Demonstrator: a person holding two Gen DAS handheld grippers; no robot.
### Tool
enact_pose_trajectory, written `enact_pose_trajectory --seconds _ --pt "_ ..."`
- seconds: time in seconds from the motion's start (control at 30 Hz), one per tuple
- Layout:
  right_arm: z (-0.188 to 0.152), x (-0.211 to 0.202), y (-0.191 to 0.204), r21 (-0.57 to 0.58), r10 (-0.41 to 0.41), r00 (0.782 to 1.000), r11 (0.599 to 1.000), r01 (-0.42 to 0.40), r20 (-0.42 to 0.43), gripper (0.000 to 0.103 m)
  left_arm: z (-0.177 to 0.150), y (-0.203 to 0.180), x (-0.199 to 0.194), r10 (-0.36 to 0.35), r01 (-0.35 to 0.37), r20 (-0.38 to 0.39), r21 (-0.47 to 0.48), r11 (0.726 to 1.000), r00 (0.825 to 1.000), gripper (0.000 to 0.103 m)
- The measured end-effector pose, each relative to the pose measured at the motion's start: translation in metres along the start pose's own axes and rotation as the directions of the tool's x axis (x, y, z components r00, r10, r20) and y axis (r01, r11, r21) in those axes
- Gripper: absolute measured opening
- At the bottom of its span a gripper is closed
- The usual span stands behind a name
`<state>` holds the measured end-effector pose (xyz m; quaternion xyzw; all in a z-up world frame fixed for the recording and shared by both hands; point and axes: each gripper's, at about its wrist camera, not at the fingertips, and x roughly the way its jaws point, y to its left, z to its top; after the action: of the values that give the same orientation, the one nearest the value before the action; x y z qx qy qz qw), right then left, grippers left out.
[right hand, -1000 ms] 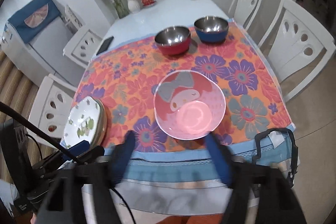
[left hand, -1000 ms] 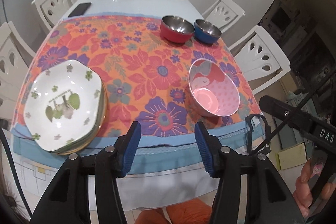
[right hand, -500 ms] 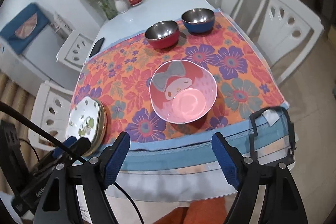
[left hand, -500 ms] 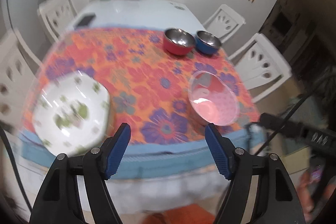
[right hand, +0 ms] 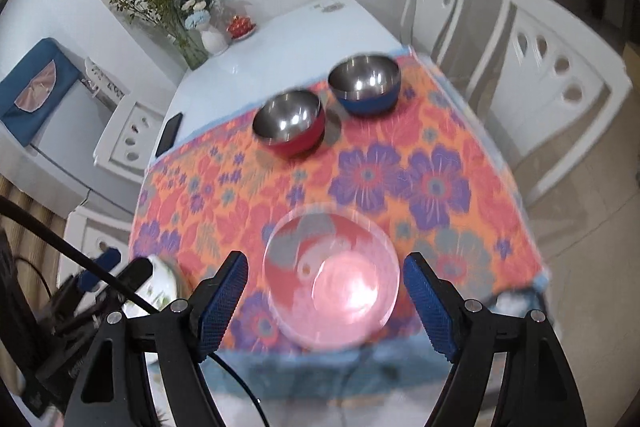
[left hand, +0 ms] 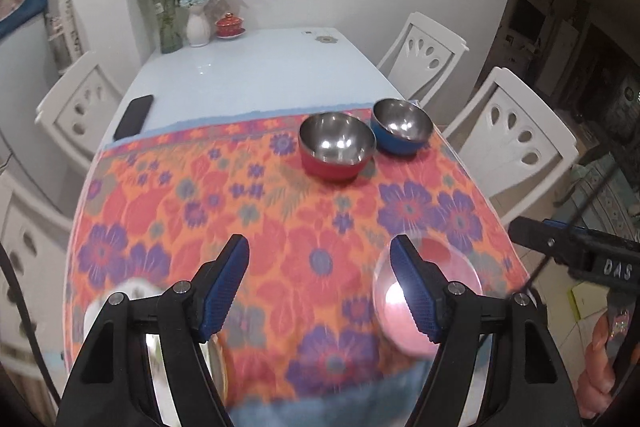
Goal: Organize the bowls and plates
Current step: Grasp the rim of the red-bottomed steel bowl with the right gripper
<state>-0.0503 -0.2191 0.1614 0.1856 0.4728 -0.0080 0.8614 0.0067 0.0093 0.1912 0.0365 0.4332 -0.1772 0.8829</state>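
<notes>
A pink cartoon-print bowl [right hand: 332, 279] sits on the flowered cloth near the table's front edge, just ahead of my right gripper [right hand: 326, 257], whose jaws stand open and empty above it. In the left wrist view the same pink bowl [left hand: 390, 311] lies partly behind the right finger of my left gripper [left hand: 320, 241], open and empty over the cloth. The stack of white plates [left hand: 136, 291] shows blurred at the lower left, behind the left finger. A red steel-lined bowl [left hand: 336, 147] and a blue one [left hand: 400, 127] stand side by side farther back.
A flowered cloth [left hand: 280, 219] covers the near half of the white table [left hand: 248, 67]. A black phone [left hand: 134, 117] lies at the left edge, and a vase [left hand: 198, 27] and a red cup stand at the far end. White chairs [right hand: 552, 91] line both sides.
Both grippers have moved forward over the table and their jaws stand wider. The plates have slid into the lower left corner of the left wrist view.
</notes>
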Motion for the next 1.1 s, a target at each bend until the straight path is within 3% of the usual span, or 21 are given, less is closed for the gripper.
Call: enact_pose_trajectory --seconds 0.1,0.17,0.4,0.57,0.7,0.87,1.1 --pt "0.028 0.020 0.002 -0.023 -0.014 1.000 1.000 0.014 0.005 0.074 0.026 0.003 0.031 -0.010 0.011 -0.018 0.007 1.000 1.000 0.071" --pt "0.050 0.038 0.004 -0.037 -0.007 1.000 0.999 0.007 -0.004 0.065 0.040 0.005 0.054 -0.026 0.027 -0.037 0.004 1.000 0.999 0.071" --pt "0.104 0.113 0.000 -0.036 0.011 0.997 0.999 -0.014 -0.081 0.061 0.071 0.006 0.137 -0.062 0.056 -0.131 -0.045 0.997 0.989 0.067" --pt "0.121 0.164 -0.009 -0.033 0.034 0.987 0.999 -0.040 -0.160 0.060 0.080 0.014 0.177 -0.095 0.079 -0.177 -0.096 0.992 0.980 0.066" --pt "0.129 0.197 -0.013 -0.013 0.061 0.975 0.998 -0.065 -0.213 0.059 0.084 0.022 0.202 -0.132 0.100 -0.205 -0.158 0.982 0.970 0.054" --pt "0.132 0.224 -0.017 0.011 0.088 0.962 0.996 -0.088 -0.258 0.057 0.083 0.033 0.224 -0.176 0.121 -0.226 -0.238 0.964 0.958 0.049" --pt "0.138 0.244 -0.011 0.002 0.107 0.956 0.994 -0.111 -0.275 0.052 0.084 0.033 0.242 -0.192 0.134 -0.234 -0.244 0.960 0.953 0.044"
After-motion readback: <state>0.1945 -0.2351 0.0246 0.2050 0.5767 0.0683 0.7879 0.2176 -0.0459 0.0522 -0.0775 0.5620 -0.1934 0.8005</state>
